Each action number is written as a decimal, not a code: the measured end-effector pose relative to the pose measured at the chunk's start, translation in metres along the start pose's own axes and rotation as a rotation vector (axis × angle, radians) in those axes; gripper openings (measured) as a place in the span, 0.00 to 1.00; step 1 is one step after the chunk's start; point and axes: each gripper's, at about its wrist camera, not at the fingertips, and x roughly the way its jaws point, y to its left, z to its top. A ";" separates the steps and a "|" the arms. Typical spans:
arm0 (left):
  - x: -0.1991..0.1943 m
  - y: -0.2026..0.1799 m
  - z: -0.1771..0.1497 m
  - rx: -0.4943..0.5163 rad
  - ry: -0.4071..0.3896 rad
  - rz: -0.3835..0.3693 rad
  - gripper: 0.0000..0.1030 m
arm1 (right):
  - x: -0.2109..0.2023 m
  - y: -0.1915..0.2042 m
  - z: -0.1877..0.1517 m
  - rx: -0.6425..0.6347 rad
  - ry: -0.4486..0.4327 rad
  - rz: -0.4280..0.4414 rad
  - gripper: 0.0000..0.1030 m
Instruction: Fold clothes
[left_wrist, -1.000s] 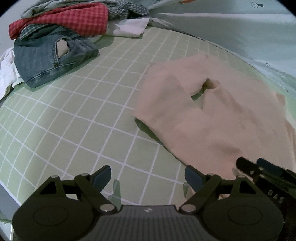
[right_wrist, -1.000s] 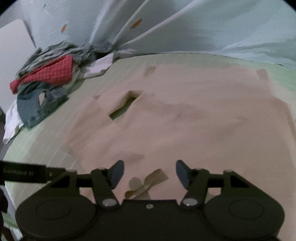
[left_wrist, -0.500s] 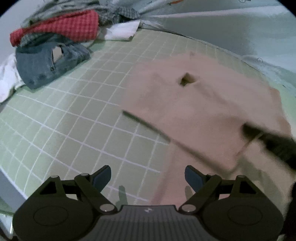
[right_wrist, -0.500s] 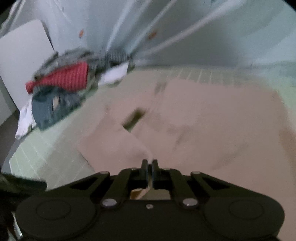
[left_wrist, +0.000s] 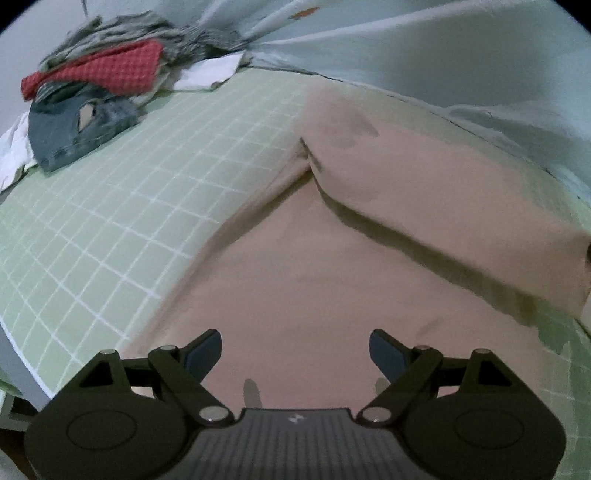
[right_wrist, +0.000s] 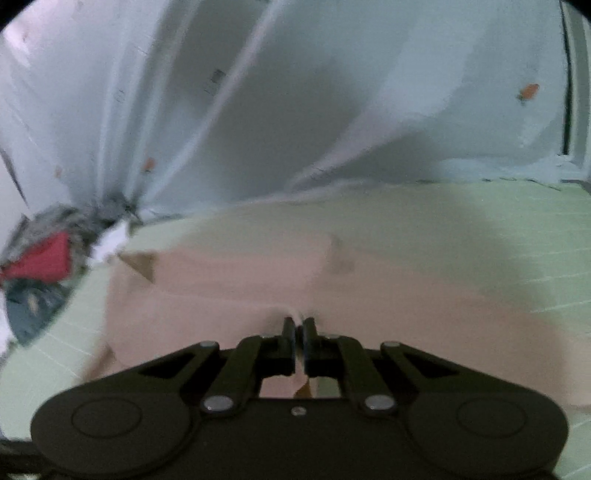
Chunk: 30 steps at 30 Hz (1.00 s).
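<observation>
A beige garment (left_wrist: 306, 280) lies spread on the green checked sheet (left_wrist: 122, 206). One flap of it is folded over toward the right, raised above the lower layer with a shadow under its edge. My left gripper (left_wrist: 295, 349) hovers open over the near part of the cloth with nothing between its fingers. In the right wrist view the beige garment (right_wrist: 388, 291) stretches ahead, and my right gripper (right_wrist: 299, 328) is shut on a pinched edge of it, holding that edge lifted. The right gripper itself is out of sight in the left wrist view.
A pile of clothes sits at the far left: a red checked piece (left_wrist: 107, 70), denim jeans (left_wrist: 70, 129), grey and white items. A pale blue curtain (left_wrist: 424, 59) hangs behind the bed. The sheet's near left edge (left_wrist: 22, 354) drops off.
The right gripper closed on the garment's edge and carried it up and across, folding a flap over. The left gripper stayed open and moved over the cloth.
</observation>
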 end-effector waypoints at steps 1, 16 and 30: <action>0.002 -0.006 -0.001 0.008 -0.001 0.010 0.85 | 0.008 -0.009 -0.002 0.005 0.039 0.028 0.05; 0.042 -0.031 -0.017 -0.096 0.031 0.103 0.93 | 0.069 -0.024 -0.021 -0.075 0.199 0.122 0.12; 0.047 -0.027 -0.019 -0.141 0.036 0.118 1.00 | 0.036 -0.042 0.055 -0.098 -0.066 0.179 0.03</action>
